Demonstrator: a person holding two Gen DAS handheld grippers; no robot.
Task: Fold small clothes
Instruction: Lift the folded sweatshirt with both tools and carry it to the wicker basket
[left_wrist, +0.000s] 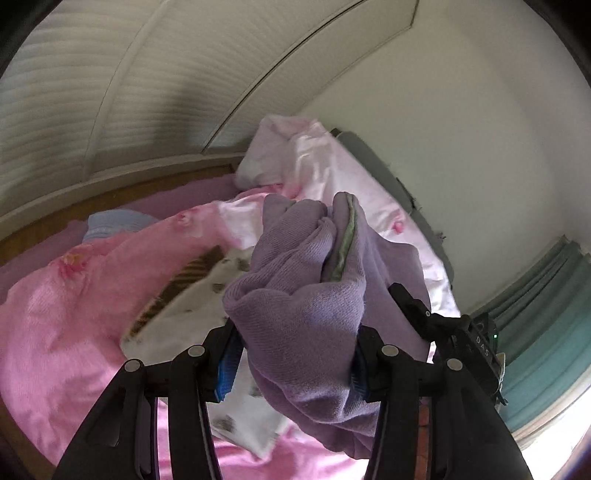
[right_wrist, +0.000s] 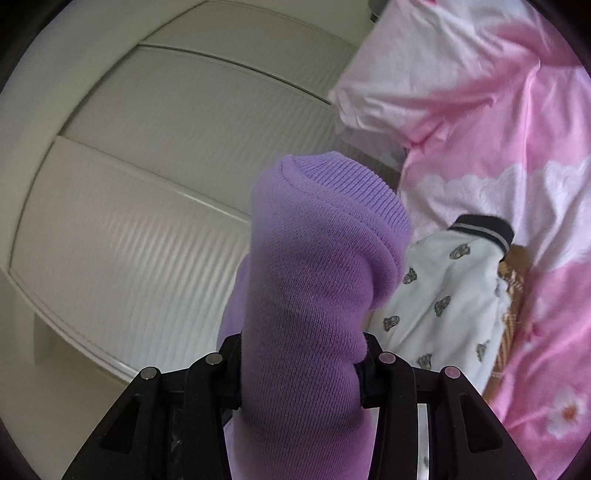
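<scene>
A purple knitted garment (left_wrist: 295, 295) is bunched thick between the blue-padded jaws of my left gripper (left_wrist: 291, 354), which is shut on it and holds it above the bed. The same purple knit (right_wrist: 314, 280) fills my right gripper (right_wrist: 301, 365), shut on a rolled, ribbed part that sticks up in front of the lens. My right gripper's black body (left_wrist: 450, 332) shows just to the right in the left wrist view. A white garment with small grey prints and a dark striped cuff (right_wrist: 443, 295) lies flat on the pink bedcover (left_wrist: 74, 314) below.
A pale pink pillow (left_wrist: 306, 158) lies at the head of the bed. A light blue cloth (left_wrist: 118, 221) rests at the far left edge. White slatted wardrobe doors (right_wrist: 147, 184) stand beside the bed, and teal curtains (left_wrist: 546, 295) hang at the right.
</scene>
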